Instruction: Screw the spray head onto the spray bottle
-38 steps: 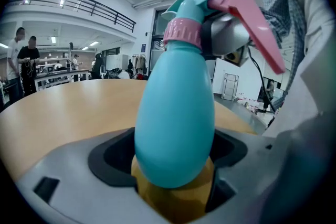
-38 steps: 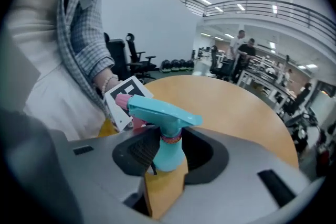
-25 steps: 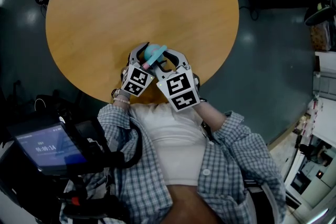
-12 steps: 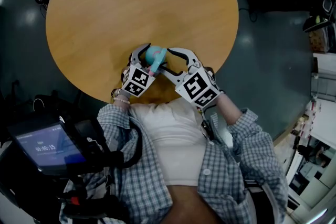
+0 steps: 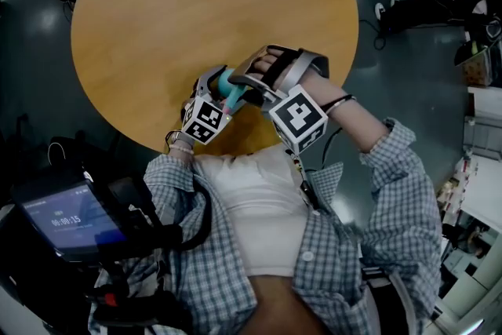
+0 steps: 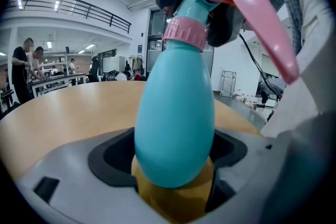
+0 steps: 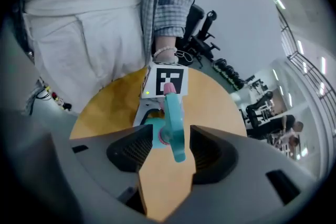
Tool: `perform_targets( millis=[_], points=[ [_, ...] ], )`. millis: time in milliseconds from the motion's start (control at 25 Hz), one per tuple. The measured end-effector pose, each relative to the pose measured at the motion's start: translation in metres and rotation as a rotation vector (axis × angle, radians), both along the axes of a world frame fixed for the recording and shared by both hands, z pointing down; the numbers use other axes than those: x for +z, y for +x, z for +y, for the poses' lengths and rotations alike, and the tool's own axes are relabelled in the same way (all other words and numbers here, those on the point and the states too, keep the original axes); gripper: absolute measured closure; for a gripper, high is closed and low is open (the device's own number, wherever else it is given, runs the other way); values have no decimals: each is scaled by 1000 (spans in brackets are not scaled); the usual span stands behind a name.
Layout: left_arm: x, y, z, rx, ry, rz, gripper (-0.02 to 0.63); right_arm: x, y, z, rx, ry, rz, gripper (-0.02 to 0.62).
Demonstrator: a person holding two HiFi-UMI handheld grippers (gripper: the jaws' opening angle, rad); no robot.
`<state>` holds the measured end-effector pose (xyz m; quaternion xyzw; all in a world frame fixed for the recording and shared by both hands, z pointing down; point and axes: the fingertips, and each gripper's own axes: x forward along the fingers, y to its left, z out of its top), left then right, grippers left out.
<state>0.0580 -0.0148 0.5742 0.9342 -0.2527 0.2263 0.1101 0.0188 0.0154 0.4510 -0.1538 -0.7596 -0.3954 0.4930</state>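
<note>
At the six o'clock edge of the counter (image 5: 196, 4) the spray bottle (image 6: 176, 123) is clamped by the left tool (image 5: 218, 86) against turning, while the right tool (image 7: 167, 152), just opened wide, is held loosely around the spray head (image 7: 172, 123), seemingly for regripping.

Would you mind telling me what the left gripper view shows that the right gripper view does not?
Only the left gripper view shows the left gripper shut on the body of the teal spray bottle, and people at a workbench behind. Only the right gripper view shows the clear gaps between the right gripper and the spray head, its jaws having just been opening, plus the marker cube of the left gripper. Both show the spray head sitting on the bottle, the right gripper around it, and the wooden table.
</note>
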Motion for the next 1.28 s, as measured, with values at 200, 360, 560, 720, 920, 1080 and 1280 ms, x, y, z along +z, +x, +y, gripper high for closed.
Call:
perform_targets(
  millis=[200,360,560,720,920,1080,1280],
  points=[
    [1,0,-2,-1,-4,-2,184,17,-1,-6,-163,70,144,383],
    [1,0,-3,0,-3,-2,184,19,0,-7,-163,22,146,466],
    [1,0,-3,-2,-2,-2,184,18,-2,-7,39,-213,71,468],
    [0,1,-3,-2,-1,-1,184,12,-2,-11,292,-385,-40,469],
    [-1,3,-2,-3,-2,0,184,7,-2,-19,676,-454,-213,469],
    [-1,3,-2,-3,-2,-2,184,5,2,-24,954,-409,-416,469],
    [-1,4,-2,-2,-4,-3,184,8,9,-25,1270,-405,-636,471]
  ],
)
